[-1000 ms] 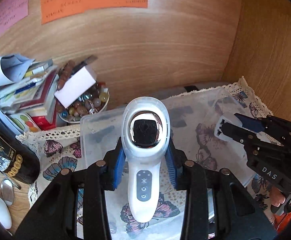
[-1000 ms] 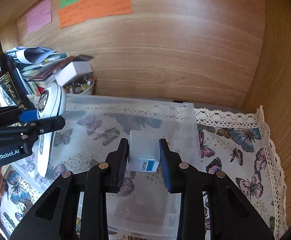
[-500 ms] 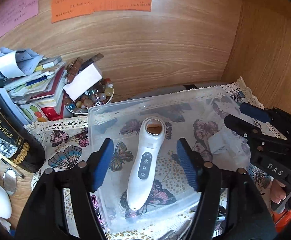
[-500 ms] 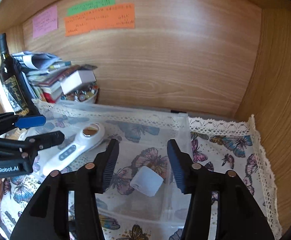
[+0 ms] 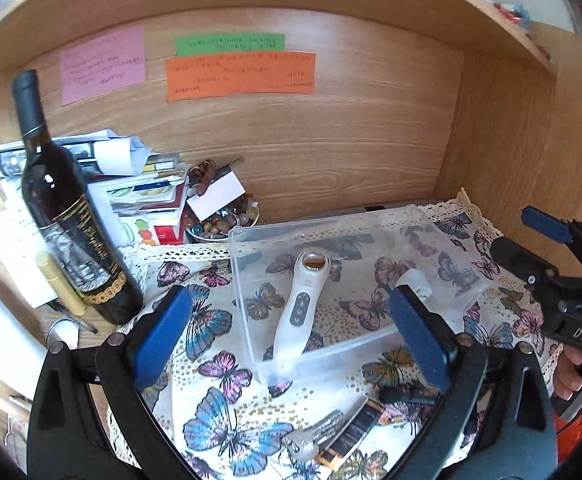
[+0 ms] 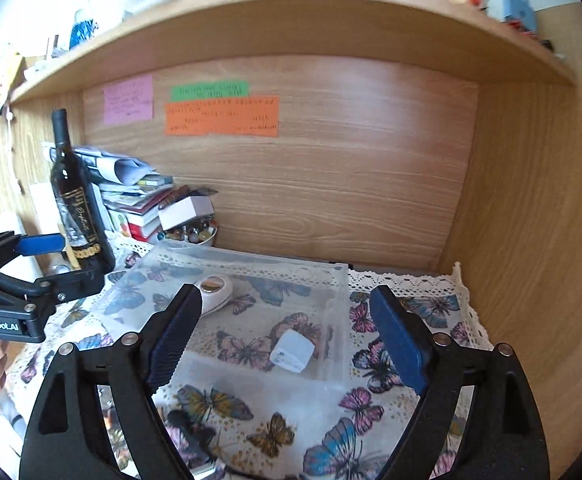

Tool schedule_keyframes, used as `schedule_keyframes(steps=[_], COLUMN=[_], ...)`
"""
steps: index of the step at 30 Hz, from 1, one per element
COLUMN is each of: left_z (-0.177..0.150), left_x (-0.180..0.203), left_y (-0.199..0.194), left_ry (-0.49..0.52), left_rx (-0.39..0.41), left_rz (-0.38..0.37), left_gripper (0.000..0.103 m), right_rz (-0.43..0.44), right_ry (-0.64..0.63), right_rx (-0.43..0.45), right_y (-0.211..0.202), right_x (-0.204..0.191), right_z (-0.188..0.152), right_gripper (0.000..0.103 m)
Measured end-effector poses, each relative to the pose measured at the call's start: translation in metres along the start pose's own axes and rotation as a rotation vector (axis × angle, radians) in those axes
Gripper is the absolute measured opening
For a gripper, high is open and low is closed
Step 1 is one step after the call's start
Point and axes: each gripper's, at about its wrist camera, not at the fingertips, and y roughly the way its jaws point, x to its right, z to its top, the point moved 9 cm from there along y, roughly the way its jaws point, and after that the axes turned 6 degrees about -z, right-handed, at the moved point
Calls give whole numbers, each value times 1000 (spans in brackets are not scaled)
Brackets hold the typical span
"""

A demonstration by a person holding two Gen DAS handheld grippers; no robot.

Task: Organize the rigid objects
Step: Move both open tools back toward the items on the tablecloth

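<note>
A clear plastic box (image 5: 247, 304) stands on the butterfly cloth. A white handheld device (image 5: 301, 300) lies inside it, head toward the wall. A small white cube (image 5: 413, 280) rests in the box's right part. My left gripper (image 5: 291, 296) hangs back above the box's near side, its jaws opening wide, and the pads touch nothing. My right gripper (image 6: 287, 296) is also drawn back with its jaws opening, and the cube (image 6: 293, 350) lies free below it. The device (image 6: 215, 292) shows behind its left finger. Each gripper appears in the other's view: right (image 5: 517, 232), left (image 6: 75, 260).
A dark wine bottle (image 5: 63, 216) stands left of the box, with stacked books and papers (image 5: 139, 192) and a bowl of beads (image 5: 223, 220) behind. Keys (image 5: 311, 440) and a small dark item (image 5: 407, 394) lie on the cloth in front. Wooden walls close the back and right.
The left gripper let go of the white device and the right let go of the cube. Both now lie in the box. Both grippers drew back and up, jaws spreading.
</note>
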Motion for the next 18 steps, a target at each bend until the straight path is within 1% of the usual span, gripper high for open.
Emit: schedule_keyframes(steps=[3,7,12,15,16,17,18], left_z=[-14,-37,-69,-89,-96,-102,-109], left_x=[2,8,15,16,16,16,16], left_y=[-11,-15,-11,-5,-3,0,3], left_ry=[3,9,34,30,27,26,24], left_rx=[-1,-34,-87,-124,-138,-155,-177], left_rz=[1,-10,-25,-39,-43,-49,-53], left_gripper=[101,101,101,100,99,92,82], right_rz=[-5,-17,-25,-26,-23,-18,-12], right_ry=[9,19,31,34,37,41,44], right_rx=[-4,-29,-87,-131,-145,-158,-174], right_y=[-11,-19,-24,-26,-26,-27,-28], right_x=[3,5,9,11,11,10,9], right_z=[-10,-28,-59,-79,-86,-92,-100], right_gripper=[86,86,86,86,86,86,86])
